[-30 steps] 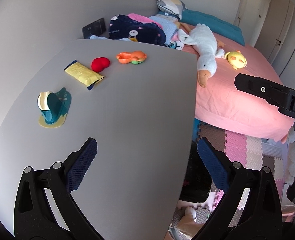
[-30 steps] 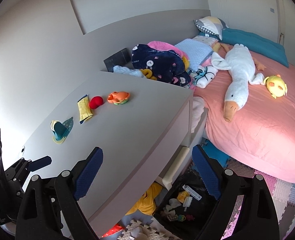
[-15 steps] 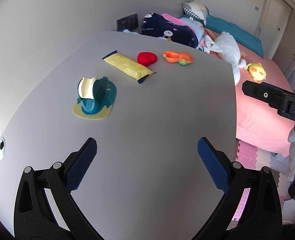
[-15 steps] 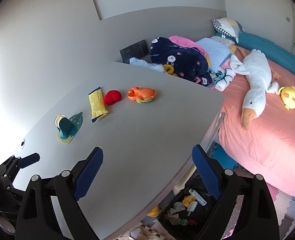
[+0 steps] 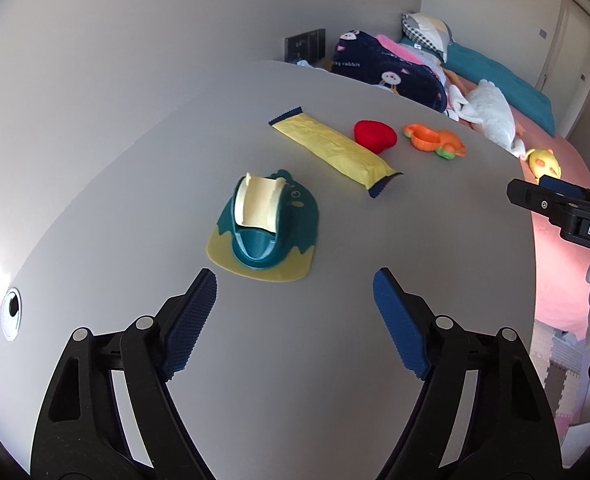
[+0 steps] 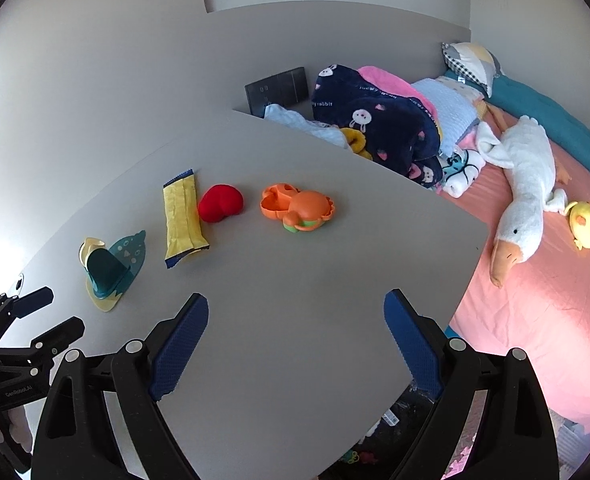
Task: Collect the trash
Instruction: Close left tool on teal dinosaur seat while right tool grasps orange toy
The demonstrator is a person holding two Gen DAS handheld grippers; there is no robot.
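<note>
Left gripper (image 5: 295, 320), jaws just narrowed but empty, hovers short of yellow wrapper (image 5: 335, 150).

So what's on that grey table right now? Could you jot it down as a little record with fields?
surface: grey table, beside a bed with a pink sheet
likely trash: yellow wrapper, lying flat
other items: teal and yellow dinosaur-shaped holder, red soft toy, orange plastic toy
order along table: holder, wrapper, red toy, orange toy
left gripper: jaws have just been closing, still apart, nothing between them, just short of the holder
right gripper: open, empty, above bare table
</note>
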